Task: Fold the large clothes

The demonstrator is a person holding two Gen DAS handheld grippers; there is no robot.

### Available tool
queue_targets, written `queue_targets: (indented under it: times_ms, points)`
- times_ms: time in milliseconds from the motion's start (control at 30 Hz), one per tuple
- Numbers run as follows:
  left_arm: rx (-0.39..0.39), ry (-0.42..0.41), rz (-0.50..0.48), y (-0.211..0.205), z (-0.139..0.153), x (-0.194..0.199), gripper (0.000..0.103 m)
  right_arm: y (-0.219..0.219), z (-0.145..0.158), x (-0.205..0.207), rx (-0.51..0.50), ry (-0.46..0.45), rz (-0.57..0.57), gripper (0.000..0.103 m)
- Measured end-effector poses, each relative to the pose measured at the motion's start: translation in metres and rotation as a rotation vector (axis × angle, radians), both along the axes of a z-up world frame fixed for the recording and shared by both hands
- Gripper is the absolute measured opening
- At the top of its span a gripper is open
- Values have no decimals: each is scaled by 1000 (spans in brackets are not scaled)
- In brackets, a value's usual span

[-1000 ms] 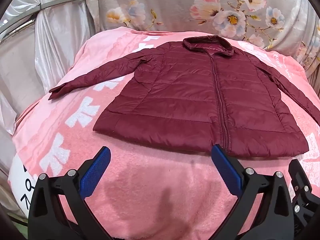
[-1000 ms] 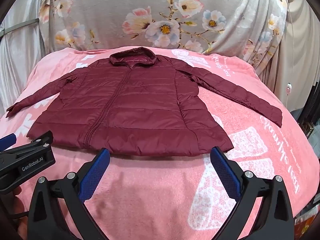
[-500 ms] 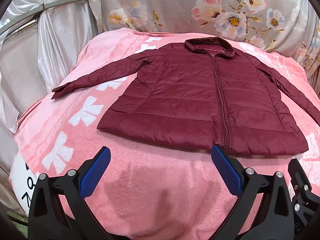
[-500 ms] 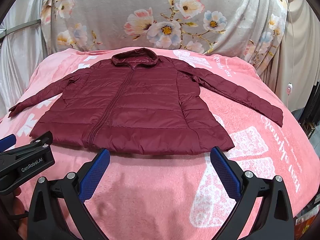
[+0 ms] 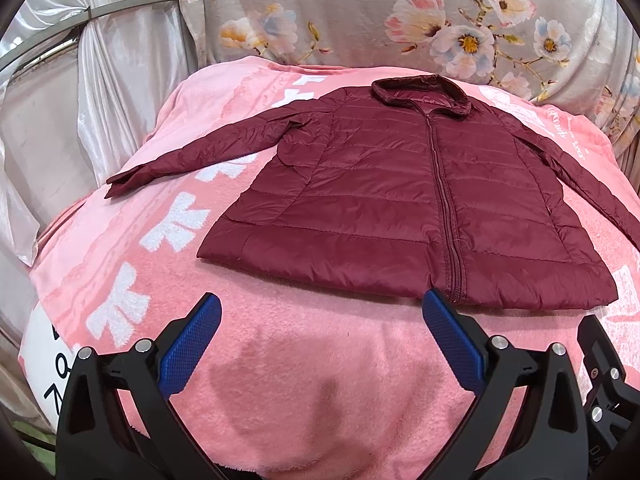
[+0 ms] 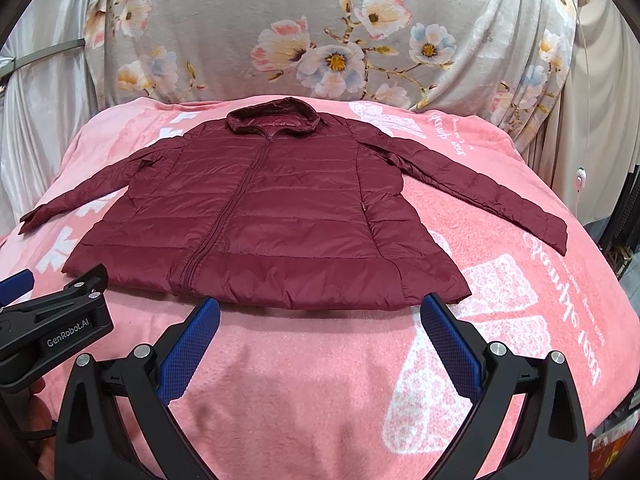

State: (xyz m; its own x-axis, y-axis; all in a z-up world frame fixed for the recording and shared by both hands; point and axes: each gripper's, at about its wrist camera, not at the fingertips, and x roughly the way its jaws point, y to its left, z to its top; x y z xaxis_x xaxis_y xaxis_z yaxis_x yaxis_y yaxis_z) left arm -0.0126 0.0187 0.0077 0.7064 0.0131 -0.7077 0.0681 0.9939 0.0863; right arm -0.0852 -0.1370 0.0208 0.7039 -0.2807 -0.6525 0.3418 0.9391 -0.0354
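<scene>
Left view is panning right: the maroon puffer jacket now sits mid-frame, flat and unfolded on the pink blanket. Left hand-held gripper and right hand-held gripper are hovering spread, empty, below the hem. Folding isn't started; next is probably pinching a sleeve.

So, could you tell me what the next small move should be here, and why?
Probably bring the left hand-held gripper forward to the sleeve on its side. The jacket lies flat and zipped on the pink blanket, sleeves spread, and both grippers are open and empty.
</scene>
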Motion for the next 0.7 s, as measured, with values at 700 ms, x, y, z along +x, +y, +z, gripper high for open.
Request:
queue_targets:
  times_ms: [700]
  points:
    - [0, -8, 5, 7, 3, -1, 98, 5, 3, 0, -3, -2, 2, 98]
